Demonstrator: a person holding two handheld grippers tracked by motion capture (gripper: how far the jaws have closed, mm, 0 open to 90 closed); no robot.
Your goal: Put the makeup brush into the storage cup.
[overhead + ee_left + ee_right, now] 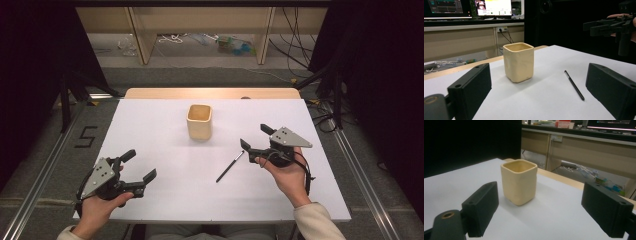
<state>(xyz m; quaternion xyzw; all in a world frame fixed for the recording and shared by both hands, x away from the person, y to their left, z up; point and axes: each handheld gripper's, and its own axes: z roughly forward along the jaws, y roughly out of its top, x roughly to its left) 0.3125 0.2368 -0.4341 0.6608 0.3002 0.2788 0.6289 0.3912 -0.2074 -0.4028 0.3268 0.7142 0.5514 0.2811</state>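
right gripper: my right gripper (254, 136) has its jaws wide apart; nothing is between them; it hangs just above the white table (160, 125)
right fingers: in the right gripper view the two black pads (482, 207) frame the cup (519, 181); the cup is straight ahead and a little way off
pen: the black pen (229, 167) lies flat on the table, just below and to the left of my right gripper; it is close but not touching
pen long axis: it runs on a slant, one end near my right gripper, the other end down toward me and to the left
nearer hand: I think the right one is much nearer the pen; the left is well apart from it
left gripper: my left gripper (141, 165) is open too and holds nothing; it sits near the front left of the table
left view: from there I see the cup (518, 61) ahead, the pen (574, 85) to its right, and the other gripper (599, 26) far off
cup: it stands upright near the middle back of the table (200, 121); it looks empty, but I cannot see its bottom
hard to see: the pen is very thin; I cannot tell which end is the tip; the room behind is dark
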